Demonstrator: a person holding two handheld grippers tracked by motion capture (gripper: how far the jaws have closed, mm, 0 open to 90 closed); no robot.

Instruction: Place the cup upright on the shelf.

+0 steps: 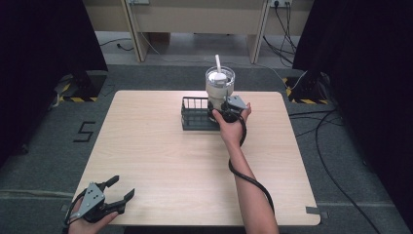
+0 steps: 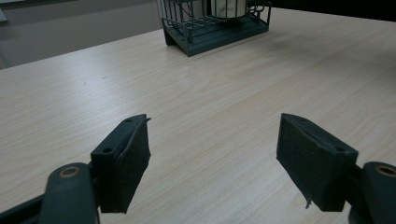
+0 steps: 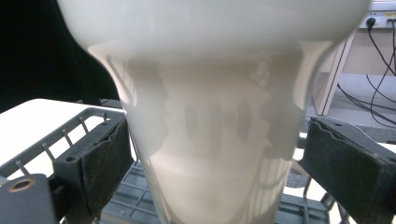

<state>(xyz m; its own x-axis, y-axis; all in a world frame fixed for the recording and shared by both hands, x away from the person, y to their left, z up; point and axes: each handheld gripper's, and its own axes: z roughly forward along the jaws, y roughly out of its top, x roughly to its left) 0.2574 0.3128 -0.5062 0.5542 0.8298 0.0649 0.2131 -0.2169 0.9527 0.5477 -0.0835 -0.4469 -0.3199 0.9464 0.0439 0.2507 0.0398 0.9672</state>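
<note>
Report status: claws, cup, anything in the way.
Left claw open, idle at the table's near edge. Right claw open around the cup, pads apart from it. Cup upright in the dark basket, straw in it. Nothing in the way.

upright clear cup (image 1: 219,84) in dark basket (image 1: 195,114)

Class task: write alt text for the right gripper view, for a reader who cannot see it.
A milky-white plastic cup stands very close between the right claw and its two black jaws, which sit on either side of it with a small gap on each side. The cup stands in a dark grey wire basket on a pale table.
</note>
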